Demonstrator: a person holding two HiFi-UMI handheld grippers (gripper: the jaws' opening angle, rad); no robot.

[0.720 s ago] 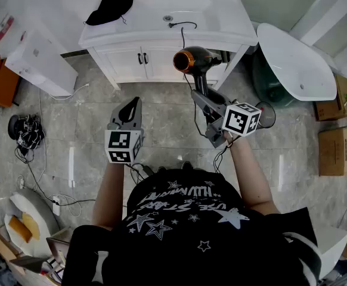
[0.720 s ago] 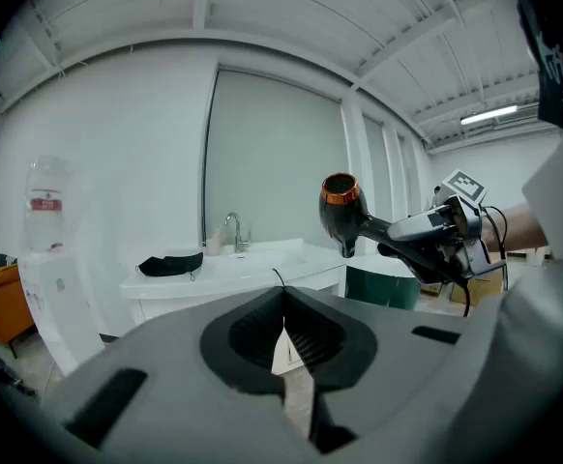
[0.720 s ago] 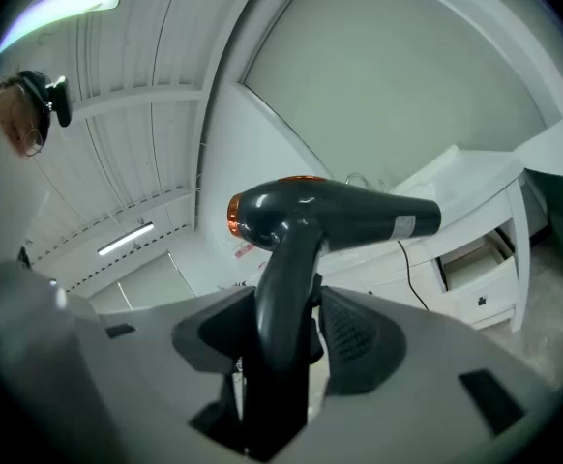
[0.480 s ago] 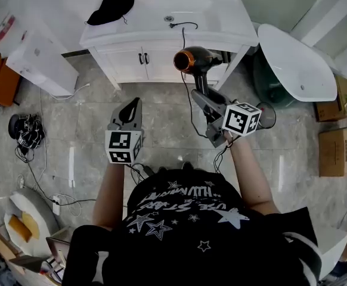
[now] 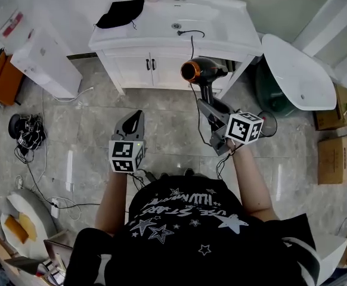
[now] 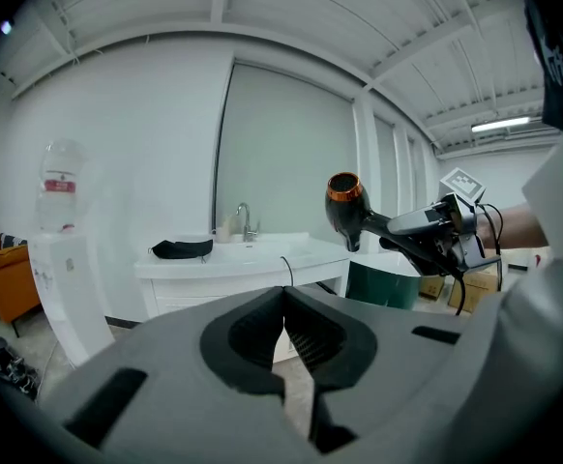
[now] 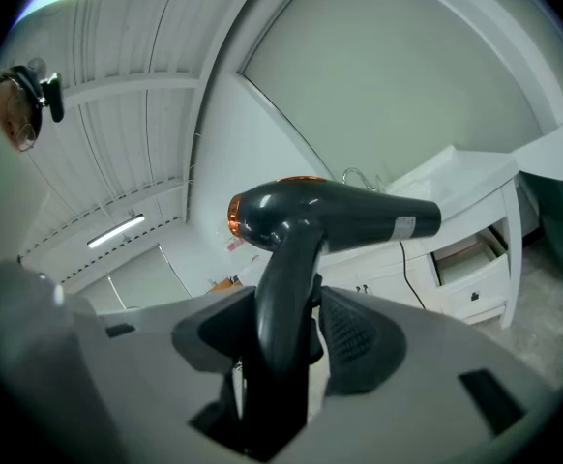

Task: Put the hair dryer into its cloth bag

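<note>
The black hair dryer [image 5: 204, 73] with an orange-ringed back end is held in the air in front of the white vanity [image 5: 161, 61]. My right gripper [image 5: 211, 105] is shut on its handle [image 7: 283, 288], with the body [image 7: 344, 214] lying crosswise above the jaws. Its cord [image 5: 191, 36] runs up to the sink. The black cloth bag [image 5: 121, 12] lies on the counter's left end, also seen in the left gripper view as the bag [image 6: 181, 248]. My left gripper [image 5: 135, 117] hangs shut and empty to the left of the dryer, its tips [image 6: 284, 296] pressed together.
A white water dispenser [image 5: 42, 61] stands left of the vanity. A white tub [image 5: 296, 70] and a green bin [image 5: 269, 85] are on the right, with cardboard boxes [image 5: 334, 151] beyond. Cables [image 5: 24, 133] lie on the tiled floor at the left.
The vanity and floor have slid down and right in the head view. The right gripper still holds the dryer the same way; the left stays shut beside it.
</note>
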